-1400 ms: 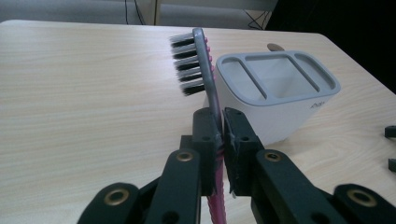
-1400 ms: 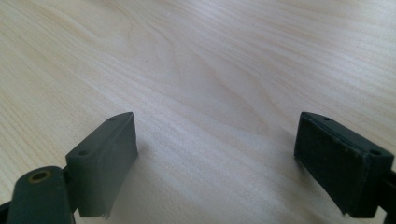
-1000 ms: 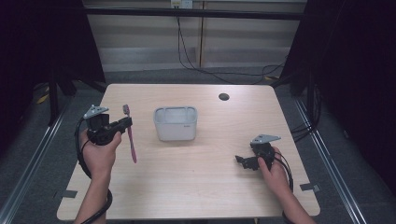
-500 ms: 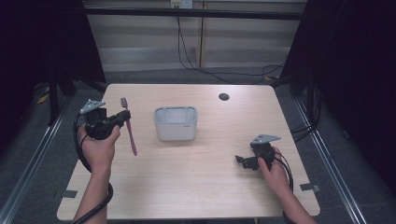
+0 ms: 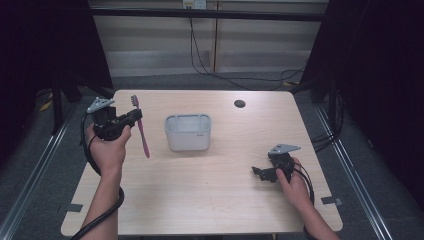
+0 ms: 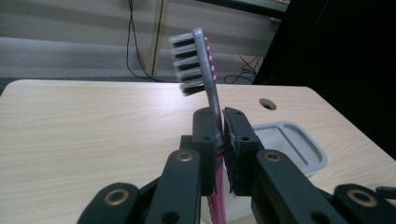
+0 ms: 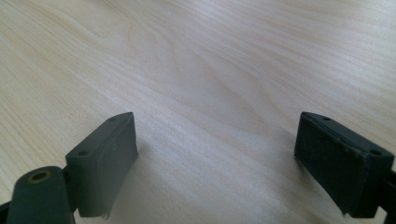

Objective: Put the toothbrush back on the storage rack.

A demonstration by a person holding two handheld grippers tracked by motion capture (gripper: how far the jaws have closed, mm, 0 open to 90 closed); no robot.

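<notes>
My left gripper (image 5: pixel 135 116) is shut on a pink toothbrush (image 5: pixel 142 132), held above the table's left side. In the left gripper view the toothbrush (image 6: pixel 205 70) stands upright between the pads, its grey bristled head above the jaws and the pink handle hanging below. A grey rectangular bin (image 5: pixel 188 131) sits at the table's middle, to the right of the brush; the same bin (image 6: pixel 289 144) lies beyond the jaws in the left gripper view. My right gripper (image 5: pixel 258 172) rests low at the table's front right, jaws wide apart with bare wood between them (image 7: pixel 215 154).
A dark round hole (image 5: pixel 239 104) marks the table's far right part. Cables trail on the floor behind the table (image 5: pixel 220 75). The wooden tabletop (image 5: pixel 210 200) stretches between the two hands.
My left gripper has risen and shifted back and left with the toothbrush, which now hangs clear of the table. The right gripper has stayed put.
</notes>
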